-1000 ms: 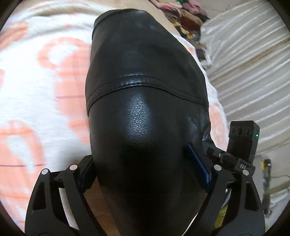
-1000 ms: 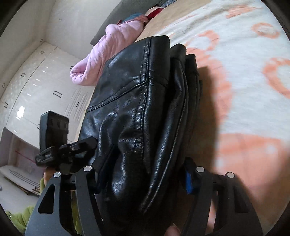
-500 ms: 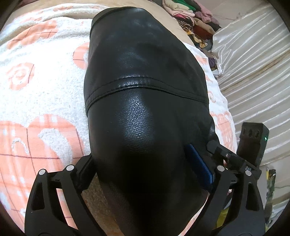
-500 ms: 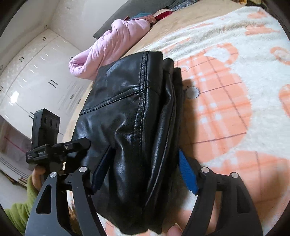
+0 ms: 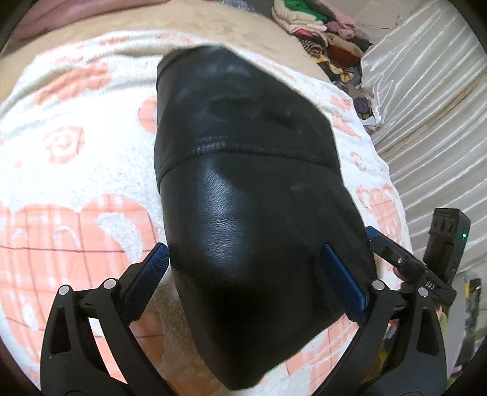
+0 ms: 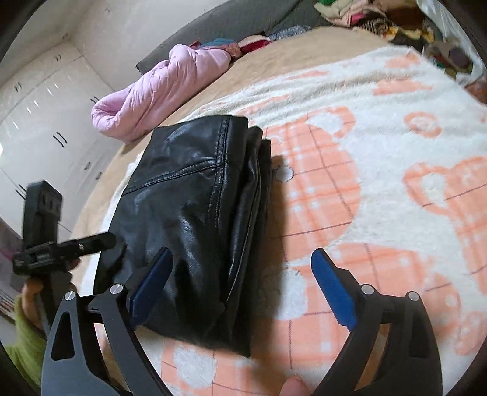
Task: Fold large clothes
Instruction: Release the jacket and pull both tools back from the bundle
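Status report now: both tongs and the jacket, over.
Left tongs opening, folded black leather jacket between them. Right tongs opening, jacket edge between. Nothing in the way.

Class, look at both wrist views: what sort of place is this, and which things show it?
Most likely a bedroom: a bed under a white-and-orange blanket, white wardrobe doors alongside, and piled clothes at the far end.

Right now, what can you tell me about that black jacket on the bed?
The jacket looks like glossy black leather, folded into a thick, compact bundle with stitched seams showing on top and several layers stacked along one edge. It lies flat on the fluffy white and orange blanket. Both tongs are opening around it: the left tongs straddle one end, the right tongs hang over the layered edge. Their blue pads no longer seem to press it, so it appears to rest on its own.
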`<state>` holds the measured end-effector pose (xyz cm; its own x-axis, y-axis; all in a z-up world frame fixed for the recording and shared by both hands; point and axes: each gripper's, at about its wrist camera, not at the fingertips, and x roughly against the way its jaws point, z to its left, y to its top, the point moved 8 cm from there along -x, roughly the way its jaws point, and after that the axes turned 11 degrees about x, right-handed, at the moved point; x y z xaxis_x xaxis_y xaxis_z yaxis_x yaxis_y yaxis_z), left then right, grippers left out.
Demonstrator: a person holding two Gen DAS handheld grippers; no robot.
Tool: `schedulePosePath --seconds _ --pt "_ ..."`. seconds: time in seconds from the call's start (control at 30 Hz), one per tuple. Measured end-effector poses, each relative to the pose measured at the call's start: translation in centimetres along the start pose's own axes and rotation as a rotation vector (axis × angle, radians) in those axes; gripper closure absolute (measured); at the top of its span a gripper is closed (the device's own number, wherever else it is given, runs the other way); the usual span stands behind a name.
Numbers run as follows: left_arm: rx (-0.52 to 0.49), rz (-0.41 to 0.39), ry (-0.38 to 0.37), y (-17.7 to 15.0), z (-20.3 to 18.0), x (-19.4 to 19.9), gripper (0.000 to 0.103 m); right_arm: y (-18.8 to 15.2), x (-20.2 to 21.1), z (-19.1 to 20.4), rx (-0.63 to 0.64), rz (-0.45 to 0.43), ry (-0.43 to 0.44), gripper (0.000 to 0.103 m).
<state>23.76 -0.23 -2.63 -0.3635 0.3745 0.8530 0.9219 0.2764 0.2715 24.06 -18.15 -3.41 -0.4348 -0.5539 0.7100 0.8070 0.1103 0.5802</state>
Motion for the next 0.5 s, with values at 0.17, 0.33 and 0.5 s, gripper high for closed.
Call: schedulePosePath --seconds 0.17,0.33,0.5 --pt "-0.067 -0.084 0.034 -0.2 -1.5 2.9 0.01 0.7 3.6 2.2 0.089 -0.088 -0.097 0.006" --pt "-0.129 -0.186 0.069 -1.9 -2.9 6.1 0.01 0.5 7.2 5.4 0.167 -0.186 -0.156 0.004" --pt "-0.168 -0.254 0.096 -4.9 -3.5 7.7 0.009 -0.7 9.7 7.8 0.236 -0.253 -0.211 0.004"
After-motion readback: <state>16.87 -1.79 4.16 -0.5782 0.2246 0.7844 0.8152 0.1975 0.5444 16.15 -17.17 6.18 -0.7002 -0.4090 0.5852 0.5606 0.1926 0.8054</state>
